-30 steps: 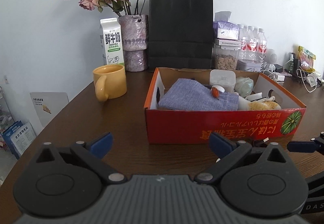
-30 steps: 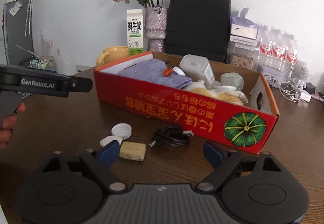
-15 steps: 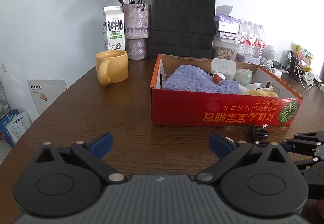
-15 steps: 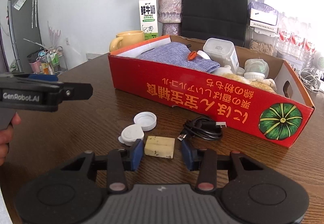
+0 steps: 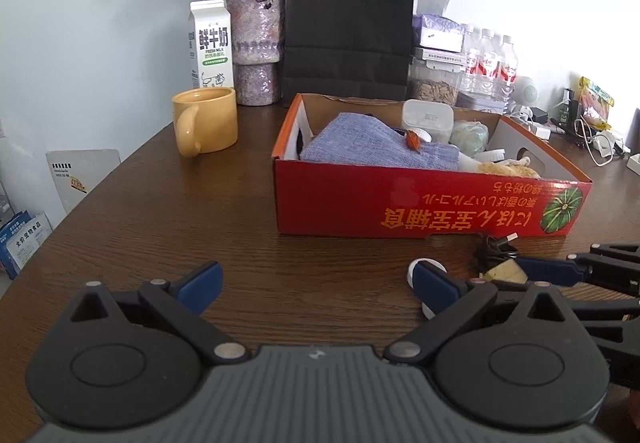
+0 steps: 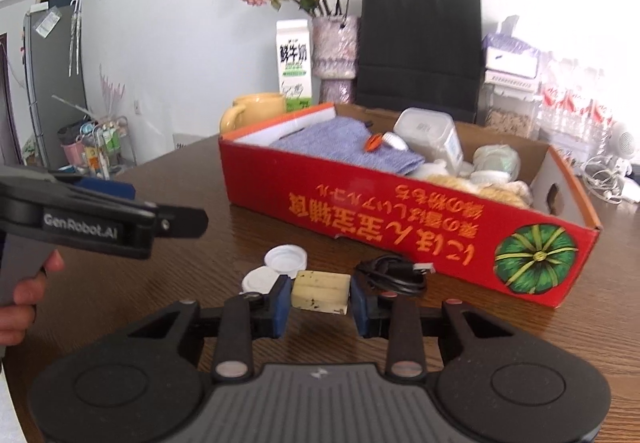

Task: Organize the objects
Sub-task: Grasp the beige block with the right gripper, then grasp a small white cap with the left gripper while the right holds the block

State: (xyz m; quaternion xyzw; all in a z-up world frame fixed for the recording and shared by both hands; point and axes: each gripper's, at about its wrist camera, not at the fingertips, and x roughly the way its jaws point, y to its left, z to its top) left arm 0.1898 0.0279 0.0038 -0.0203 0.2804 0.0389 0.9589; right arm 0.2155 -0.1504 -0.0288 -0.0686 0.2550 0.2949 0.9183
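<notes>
Two blue pads of the right tongs (image 6: 319, 299) pinch a pale yellow block (image 6: 320, 291) from either side, low over the dark wooden bench (image 6: 160, 243). Just left of the block lie two white caps (image 6: 286, 259), one overlapping the other, and just right of it a coiled black cable (image 6: 394, 275) with a metal plug. Behind these stands a red cardboard box (image 6: 400, 219) printed with orange letters and a green pumpkin; it holds a folded blue cloth (image 6: 344, 143), a clear plastic tub (image 6: 428, 135) and other small items.

The left tongs (image 5: 316, 281) are spread wide over bare bench, pointing at the box's near left corner. In the right view they reach in from the left edge, with a person's hand (image 6: 24, 295) on the grip.

Farther back stand a yellow mug (image 5: 204, 125), a milk carton (image 5: 211, 45), a vase of dried roses (image 5: 256, 51) and a black paper bag (image 5: 348, 27) against a white wall. Water bottles (image 5: 490, 61) and loose cables (image 5: 592, 139) crowd the far right. A grey fridge (image 6: 52, 83) stands in the room at left.
</notes>
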